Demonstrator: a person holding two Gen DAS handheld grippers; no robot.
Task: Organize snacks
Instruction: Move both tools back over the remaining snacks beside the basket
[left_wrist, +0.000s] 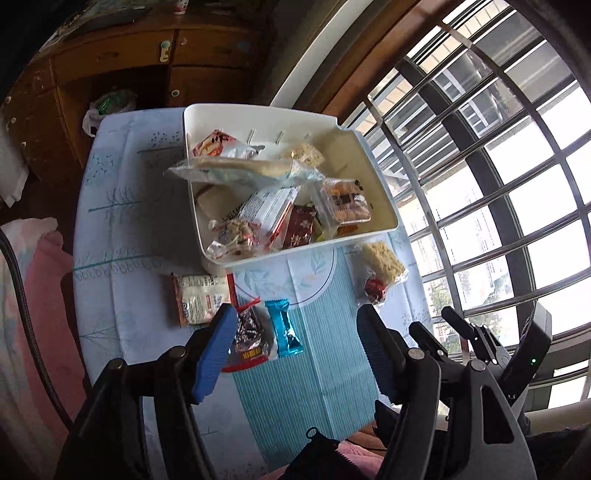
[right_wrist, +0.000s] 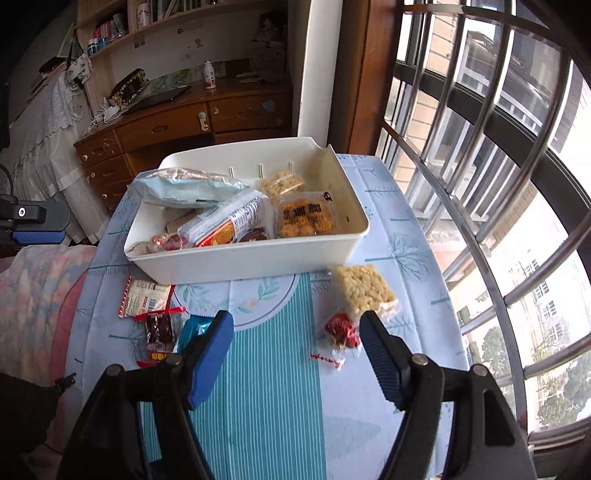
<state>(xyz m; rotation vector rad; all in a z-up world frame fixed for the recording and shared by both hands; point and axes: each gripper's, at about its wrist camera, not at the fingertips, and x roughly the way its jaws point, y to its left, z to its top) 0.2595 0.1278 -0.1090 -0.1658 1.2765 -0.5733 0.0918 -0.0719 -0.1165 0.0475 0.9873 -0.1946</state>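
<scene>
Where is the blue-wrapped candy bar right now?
On the tablecloth, outside the white bin, left-wrist view: the blue-wrapped candy bar lies just right of the dark candy packet.

The left claw (left_wrist: 297, 325) is a black plastic frame with two slanted arms, each ending in a blue ribbed rubber pad (left_wrist: 216, 354). Round silver pivot pins (left_wrist: 117, 364) sit on the arms' knuckles. The right claw (right_wrist: 296, 330) has the same build: black arms, blue ribbed pads (right_wrist: 210, 363), silver pins (right_wrist: 419, 359). Seen from the left wrist, the right unit's black housing shows a small green light (left_wrist: 532, 360). From the right wrist, the left unit shows a black block bearing a white ring mark (right_wrist: 21, 212) above a blue pad.
</scene>
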